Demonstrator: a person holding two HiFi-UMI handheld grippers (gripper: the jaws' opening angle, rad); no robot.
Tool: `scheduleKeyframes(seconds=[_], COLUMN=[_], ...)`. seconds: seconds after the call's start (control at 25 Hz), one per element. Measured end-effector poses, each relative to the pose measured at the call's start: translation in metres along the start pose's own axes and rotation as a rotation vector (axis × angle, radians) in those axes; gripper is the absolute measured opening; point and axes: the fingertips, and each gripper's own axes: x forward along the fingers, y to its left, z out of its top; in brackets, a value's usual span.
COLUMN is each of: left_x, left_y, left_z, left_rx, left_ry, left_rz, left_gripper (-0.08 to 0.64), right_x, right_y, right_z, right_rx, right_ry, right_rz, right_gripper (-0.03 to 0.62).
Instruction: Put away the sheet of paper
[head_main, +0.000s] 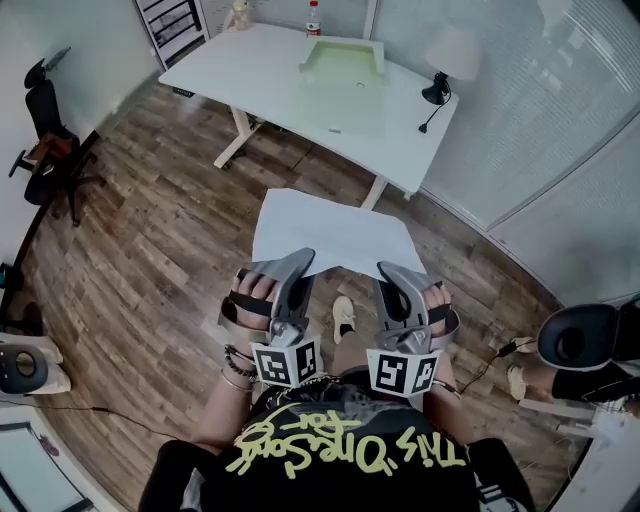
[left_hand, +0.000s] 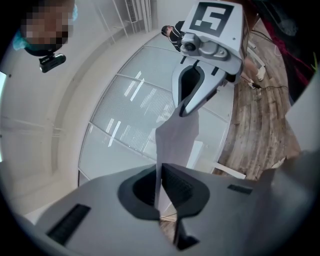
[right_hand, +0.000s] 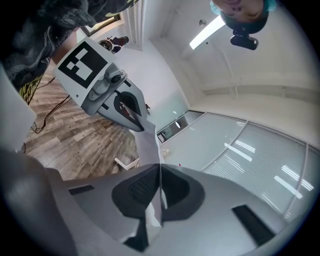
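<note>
Paper (head_main: 330, 235) hangs stretched over the floor (head_main: 150, 260) short of the bench (head_main: 250, 75), its near edge pinched in the tightly closed left claw (head_main: 298, 262) and right claw (head_main: 392, 272) alike, long axis across, so the bench lies straight ahead, equally far from both claws.

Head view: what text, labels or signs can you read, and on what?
"This One Song for": yellow lettering, upside down, on the person's black shirt; reading uncertain.
Label on the red-capped bottle, white desk: too small to read.
Black-and-white marker cubes: square patterns only, no words.
</note>
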Motion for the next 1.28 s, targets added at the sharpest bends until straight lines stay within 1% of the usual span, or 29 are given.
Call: scheduleKeyframes(seconds=[0.2,0.4,0.6,0.76,0.96,1.16,1.28], left_x=[0.02,0.046,0.086,0.116,0.157,0.199,0.217], left_y=[-0.002,0.005,0.014,0.019,0.026,0.031,0.032], left_z=[-0.003,-0.005,-0.012,-0.019,-0.021,-0.024,-0.026], left_rx=[-0.002,-0.002,0.01,0.01,0.011,0.002,-0.009], left_ry=[-0.004,0.001,0.008,0.012,0.013,0.026,0.042], left_rz=[-0.003,0.001,-0.008,0.0,-0.01,-0.013,0.0], left_gripper=[0.009,0.008,0.008,0.008,0.008,0.008,0.008], right_x=[0.016,0.037,0.072,0.098,0.132,0.163,0.178], right_y=[-0.01,-0.023,-0.041,-0.053,-0.077,-0.096,-0.103], right_z=[-0.01,-0.02,-0.035,-0.046,-0.064,-0.084,-0.095], right_rx=[-0.015,-0.022,-0.017,-0.019,-0.025,-0.021,-0.023], right_ry=[-0.006,-0.016,-0.025,-0.033,-0.034,-0.043,-0.058], right_rz=[-0.002,0.013,0.024,0.024,0.023,0.032,0.041], right_gripper=[0.008,0.008,0.008,0.008,0.008,0.008,0.008])
